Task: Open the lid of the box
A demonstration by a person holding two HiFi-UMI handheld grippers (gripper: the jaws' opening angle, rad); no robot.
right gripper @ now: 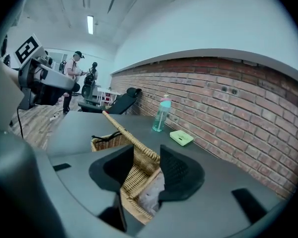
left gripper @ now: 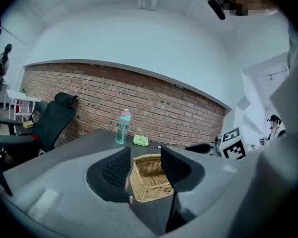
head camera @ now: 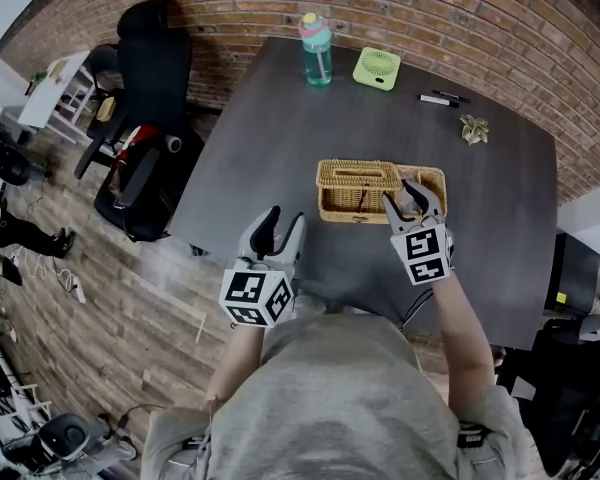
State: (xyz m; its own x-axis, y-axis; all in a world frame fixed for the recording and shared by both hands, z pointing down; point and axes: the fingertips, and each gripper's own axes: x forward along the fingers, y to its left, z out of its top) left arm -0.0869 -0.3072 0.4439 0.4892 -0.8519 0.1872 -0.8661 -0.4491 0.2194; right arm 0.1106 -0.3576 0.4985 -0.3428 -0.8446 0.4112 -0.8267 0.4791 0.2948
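Box position: the wicker box [head camera: 352, 208] is sitting on the dark table [head camera: 280, 118], right of centre and toward the near edge. Its long axis is running left to right.
Lid position: the lid [right gripper: 124, 133] is standing tilted, lifted off the box rim. Which edge is acting as the hinge cannot be told.
Deciding relation: the lid's raised rim at the right end of the box is lying directly between the fingers of the right gripper [head camera: 412, 200].
Right fingers: they are pinching that woven rim, as far as the right gripper view shows.
Nearer gripper: the right one is at the box. The left gripper [head camera: 278, 230] is hovering near-left of it, well apart.
Left fingers: they are spread with nothing between them. The box is showing beyond the gap.
Judged next move: swinging the lid further up and over is falling to the right gripper.
Appearance: the box is pale, rectangular and tightly woven. A dark cord loop [right gripper: 107, 137] is lying at its far rim.
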